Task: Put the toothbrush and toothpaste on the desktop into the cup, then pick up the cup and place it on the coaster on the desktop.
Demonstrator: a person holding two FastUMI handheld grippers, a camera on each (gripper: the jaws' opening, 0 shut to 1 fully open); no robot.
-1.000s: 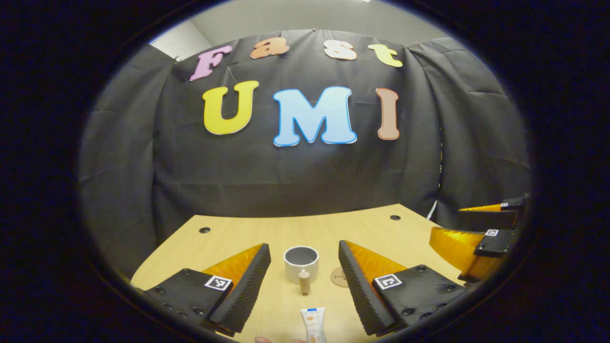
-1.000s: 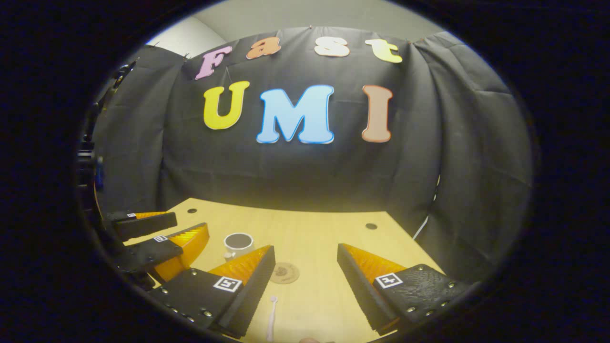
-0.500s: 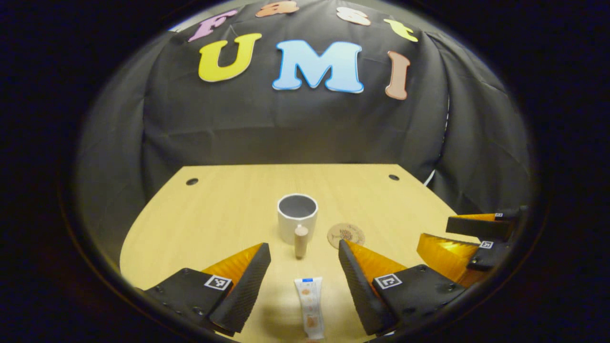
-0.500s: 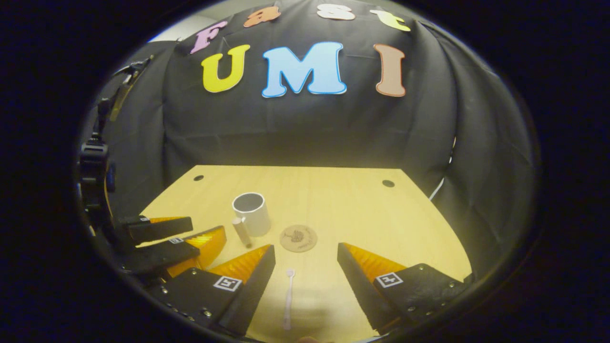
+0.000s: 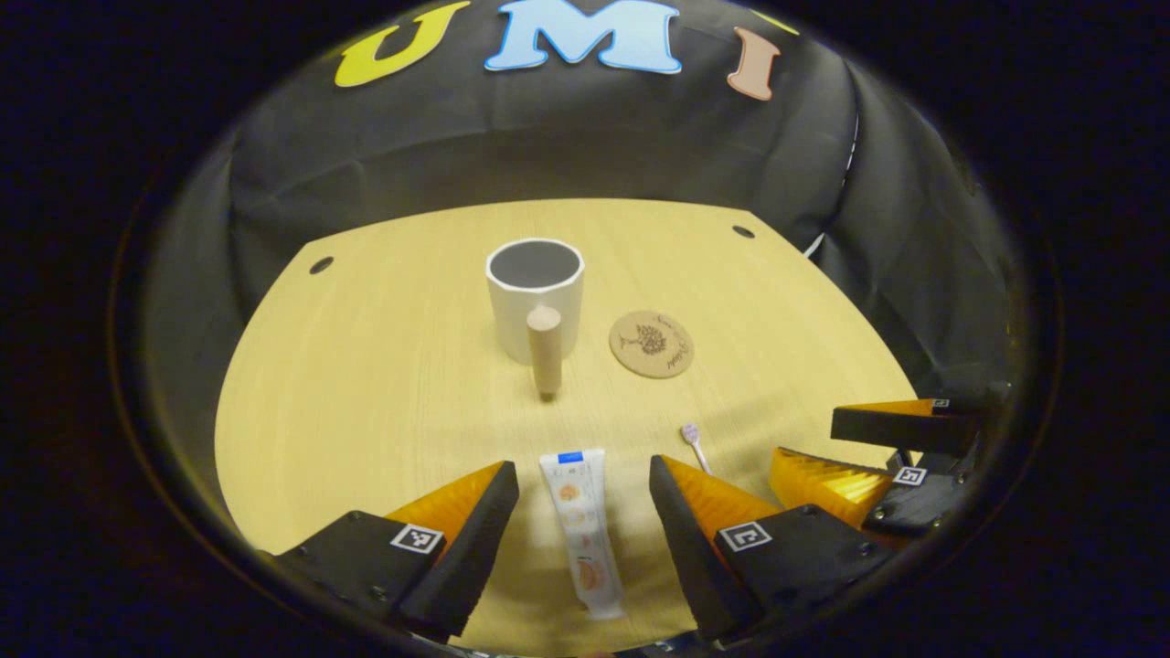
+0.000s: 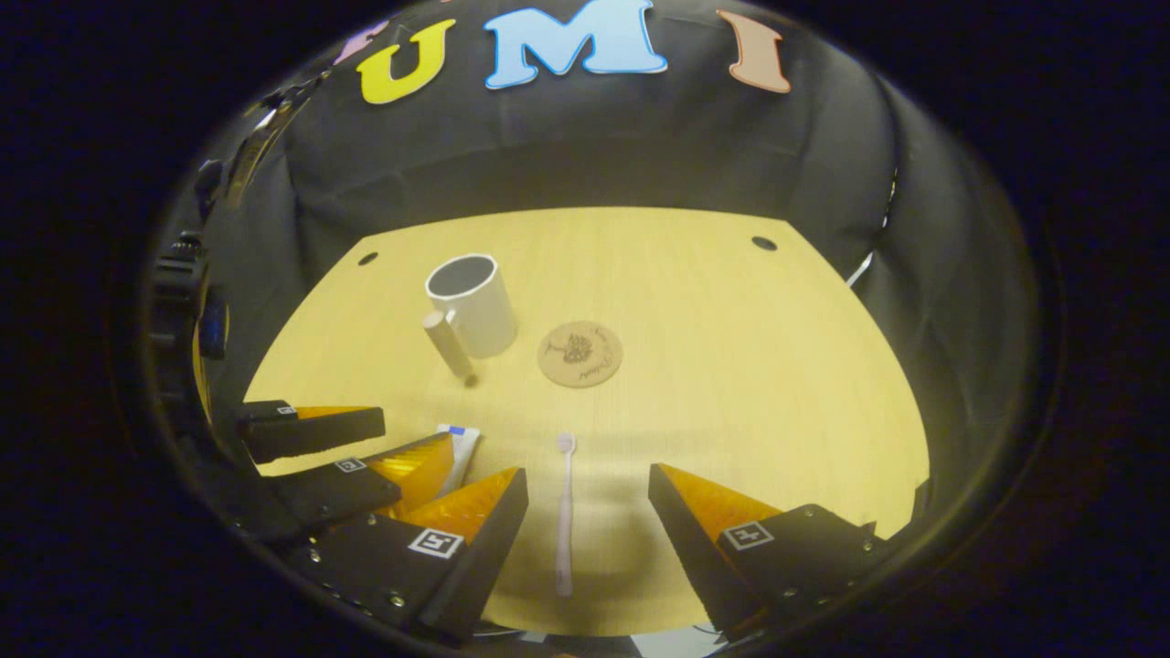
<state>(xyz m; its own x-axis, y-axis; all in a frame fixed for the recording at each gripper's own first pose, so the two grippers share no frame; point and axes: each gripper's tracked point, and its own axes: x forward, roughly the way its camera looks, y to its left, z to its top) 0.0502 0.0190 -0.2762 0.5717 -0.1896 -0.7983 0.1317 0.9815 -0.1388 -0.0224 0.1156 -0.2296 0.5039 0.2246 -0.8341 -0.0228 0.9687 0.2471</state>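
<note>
- Toothpaste, a white flat tube, lies on the wooden counter between the wide left tool, ready to grab.
- White thin toothbrush lies between the wide right tool.

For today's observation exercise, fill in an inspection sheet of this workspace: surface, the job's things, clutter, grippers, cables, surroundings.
Surface: light wooden desktop with round holes near its far corners.
Job's things: white cup upright and empty; cork coaster bare beside it; toothpaste tube and toothbrush lying flat on the desktop.
Clutter: nothing seen.
Grippers: left gripper open, straddling the toothpaste tube; right gripper open, straddling the toothbrush; neither touching.
Cables: a thin white one at the desktop's far right edge.
Surroundings: black cloth booth wall.
</note>
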